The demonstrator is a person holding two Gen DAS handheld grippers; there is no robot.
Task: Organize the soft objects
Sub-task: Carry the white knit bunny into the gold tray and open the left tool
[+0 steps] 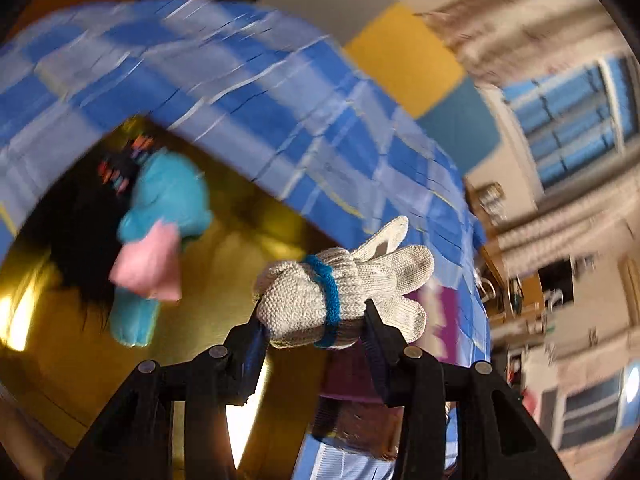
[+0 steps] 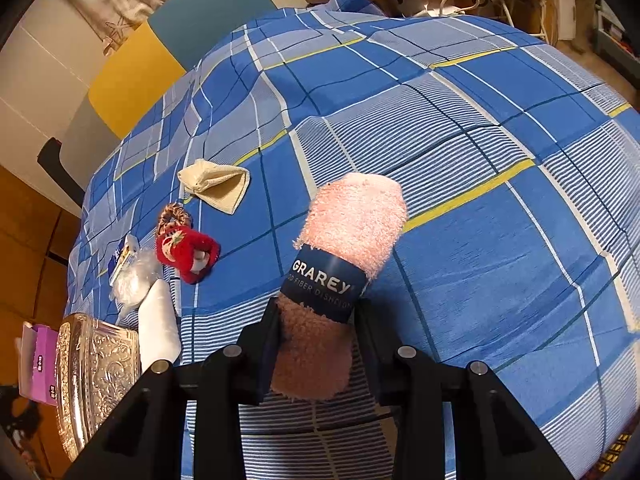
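I read the rolled pair of knit gloves [image 1: 344, 300], bound by a teal band, as clamped crosswise between the left tongs [image 1: 316, 328]; its long axis runs side to side across the jaws, glove fingers projecting past the right-hand jaw. Ahead and to the left of this bundle, in the blurred left wrist view, lies a gold-coloured container [image 1: 224, 280] already holding a teal and pink plush toy [image 1: 160, 236] and something dark and furry [image 1: 80, 232]; I judge this to be the drop target, so the left hand is the nearer one. The right tongs [image 2: 316, 320] grip a rolled pink dishcloth [image 2: 344, 248] with a dark paper sleeve, its long axis pointing forward, away from the jaws, above the blue checked bed cover [image 2: 500, 260]. On that cover, well apart to the left, rest a folded cream cloth [image 2: 216, 184], a red plush item [image 2: 188, 252] and an embossed metal box [image 2: 96, 372]
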